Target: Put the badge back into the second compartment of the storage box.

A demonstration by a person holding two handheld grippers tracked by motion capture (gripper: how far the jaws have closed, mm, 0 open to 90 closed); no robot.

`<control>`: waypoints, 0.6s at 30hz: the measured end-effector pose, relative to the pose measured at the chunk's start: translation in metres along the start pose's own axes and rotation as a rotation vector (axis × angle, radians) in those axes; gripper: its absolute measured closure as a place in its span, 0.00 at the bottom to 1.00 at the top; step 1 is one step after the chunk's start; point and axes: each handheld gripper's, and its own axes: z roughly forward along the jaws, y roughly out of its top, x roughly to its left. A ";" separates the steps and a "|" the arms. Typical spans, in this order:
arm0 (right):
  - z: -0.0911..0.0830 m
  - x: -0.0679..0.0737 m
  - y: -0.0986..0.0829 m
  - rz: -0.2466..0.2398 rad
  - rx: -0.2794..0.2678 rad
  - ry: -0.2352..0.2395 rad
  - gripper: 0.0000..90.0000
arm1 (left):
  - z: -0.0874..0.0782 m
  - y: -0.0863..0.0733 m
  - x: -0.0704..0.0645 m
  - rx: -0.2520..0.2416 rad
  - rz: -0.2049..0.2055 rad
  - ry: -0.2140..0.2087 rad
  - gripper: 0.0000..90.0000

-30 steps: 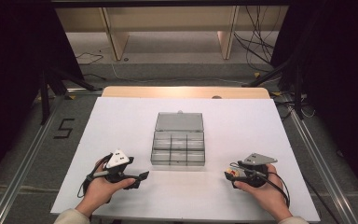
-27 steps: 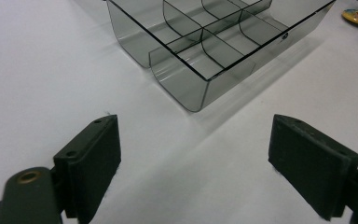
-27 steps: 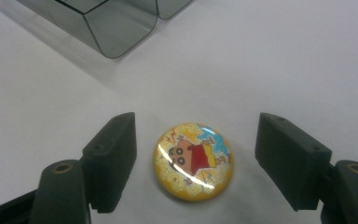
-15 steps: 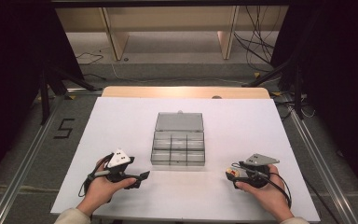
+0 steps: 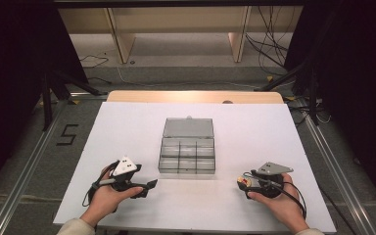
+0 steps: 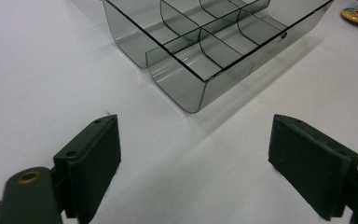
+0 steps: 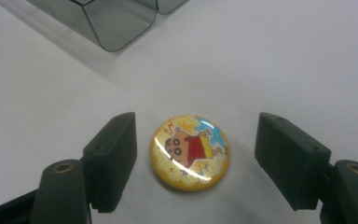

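Observation:
A clear grey compartment box [image 5: 187,145] with its lid folded back lies mid-table; its near corner [image 6: 200,60] fills the top of the left gripper view, compartments bare. A round yellow cartoon badge [image 7: 189,151] lies flat on the white table between the jaws of my right gripper [image 7: 196,161], which stands open around it without touching. In the high view the badge [image 5: 244,181] sits at that gripper's tip [image 5: 247,183], right of the box. My left gripper [image 6: 196,163] is open over bare table, aimed at the box's near left corner, and is seen low left [image 5: 147,186].
The white table sheet [image 5: 127,127] covers a wooden tabletop [image 5: 196,96]. Beyond it are wooden shelf legs and cables on the floor. A "5" mark [image 5: 67,134] is on the floor at the left. Dark stands flank both sides.
Both hands have stayed almost still; the right gripper has edged slightly toward the badge, and the left has barely shifted.

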 end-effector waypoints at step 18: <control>0.008 0.005 -0.002 -0.035 0.037 -0.039 0.39 | 0.002 0.002 -0.002 0.011 0.011 0.001 0.19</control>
